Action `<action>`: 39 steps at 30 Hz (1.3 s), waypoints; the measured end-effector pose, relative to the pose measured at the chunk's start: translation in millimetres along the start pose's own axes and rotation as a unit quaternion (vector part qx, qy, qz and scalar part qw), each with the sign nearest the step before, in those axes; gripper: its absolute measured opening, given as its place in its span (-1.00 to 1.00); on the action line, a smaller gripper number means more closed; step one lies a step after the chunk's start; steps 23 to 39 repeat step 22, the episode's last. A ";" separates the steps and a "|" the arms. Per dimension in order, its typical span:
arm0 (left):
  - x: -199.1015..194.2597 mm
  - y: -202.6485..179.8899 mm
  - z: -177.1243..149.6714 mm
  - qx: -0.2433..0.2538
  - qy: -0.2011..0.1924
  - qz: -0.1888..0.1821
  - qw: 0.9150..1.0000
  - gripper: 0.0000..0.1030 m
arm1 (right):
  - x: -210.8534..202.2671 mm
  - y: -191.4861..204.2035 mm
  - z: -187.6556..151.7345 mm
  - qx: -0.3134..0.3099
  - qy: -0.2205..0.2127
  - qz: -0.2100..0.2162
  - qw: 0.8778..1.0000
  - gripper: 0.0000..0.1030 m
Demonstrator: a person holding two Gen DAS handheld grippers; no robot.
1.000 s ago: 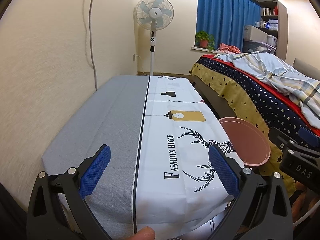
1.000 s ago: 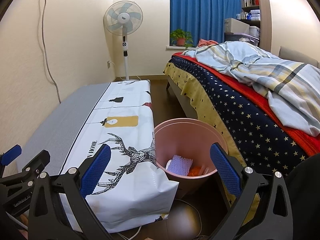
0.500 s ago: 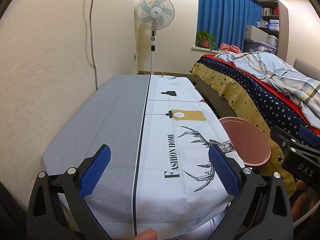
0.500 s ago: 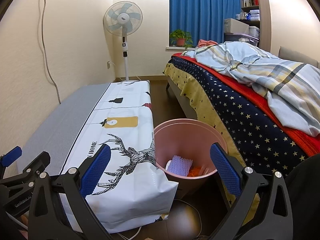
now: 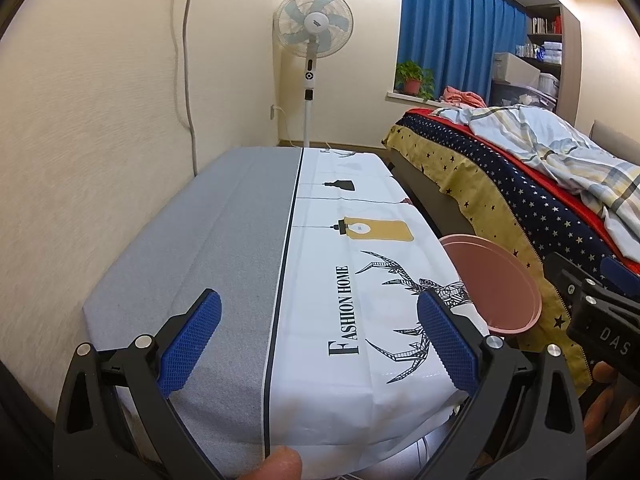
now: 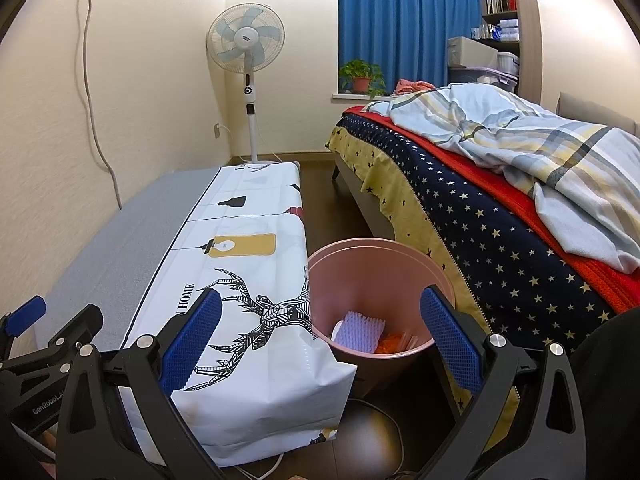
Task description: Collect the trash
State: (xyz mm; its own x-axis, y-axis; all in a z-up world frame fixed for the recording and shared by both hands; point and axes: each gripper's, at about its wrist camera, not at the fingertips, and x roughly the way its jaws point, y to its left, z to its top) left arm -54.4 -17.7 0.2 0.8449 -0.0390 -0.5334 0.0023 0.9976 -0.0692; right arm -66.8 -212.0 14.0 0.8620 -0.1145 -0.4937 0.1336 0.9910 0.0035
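Note:
A pink trash bin (image 6: 372,276) stands on the floor between the covered table and the bed; its rim also shows in the left wrist view (image 5: 494,282). Inside lie a lilac bristly piece (image 6: 360,330) and orange scraps (image 6: 387,345). My right gripper (image 6: 320,340) is open and empty, held above the bin's near side. My left gripper (image 5: 318,342) is open and empty over the near end of the table (image 5: 224,240). No loose trash shows on the tabletop.
The table carries a grey and white "Fashion Home" cloth (image 6: 240,264). A bed (image 6: 500,184) with a star-print cover stands to the right. A standing fan (image 5: 310,40) is at the far wall. A cable (image 6: 380,412) lies on the floor.
Both views have shifted only slightly; the left gripper has drifted a touch. Both grippers stay open and empty.

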 end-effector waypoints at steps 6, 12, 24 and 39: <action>2.1 4.5 -1.1 -0.010 0.003 0.012 1.000 0.85 | -0.4 -0.1 0.0 -0.001 -0.001 0.000 1.000 0.90; 0.4 3.3 -1.9 -0.002 0.000 0.014 1.000 0.85 | -0.3 -0.3 0.0 0.000 -0.001 0.000 1.000 0.90; 2.3 5.1 -0.9 -0.007 0.009 0.016 1.000 0.85 | -0.9 -0.4 0.1 0.001 -0.001 0.000 1.000 0.90; 2.3 5.1 -0.9 -0.007 0.009 0.016 1.000 0.85 | -0.9 -0.4 0.1 0.001 -0.001 0.000 1.000 0.90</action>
